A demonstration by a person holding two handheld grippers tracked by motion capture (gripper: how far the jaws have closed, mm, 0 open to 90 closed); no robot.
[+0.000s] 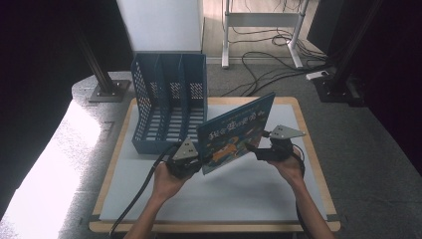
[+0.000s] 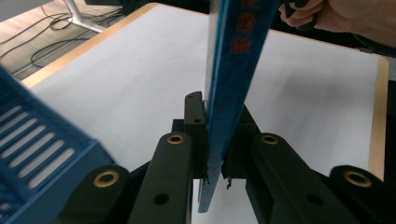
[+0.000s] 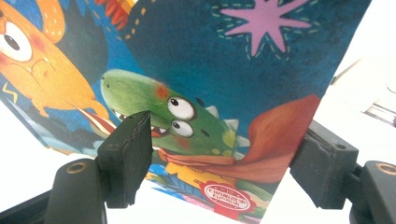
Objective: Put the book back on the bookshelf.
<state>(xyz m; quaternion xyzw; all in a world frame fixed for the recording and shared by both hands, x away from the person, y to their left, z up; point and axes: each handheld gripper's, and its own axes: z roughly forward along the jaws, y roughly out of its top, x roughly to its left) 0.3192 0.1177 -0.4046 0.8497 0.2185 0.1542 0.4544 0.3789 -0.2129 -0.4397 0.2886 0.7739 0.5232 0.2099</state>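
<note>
Two grippers are sharing this thin, light, rather floppy picture book [image 1: 234, 133]: your left gripper [image 1: 188, 160] is pinching its lower edge, your right gripper [image 1: 266, 147] is standing spread at its cover, so be holding near the stiffer spine.

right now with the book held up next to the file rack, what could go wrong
1. The left gripper is shut on just the lower edge of the picture book, so the book could pivot or slip.
2. The right gripper looks open, with the cover between its jaws rather than pinched, so it may add little support.
3. The blue file rack stands close behind the book; a corner might catch a divider instead of entering a slot.
</note>
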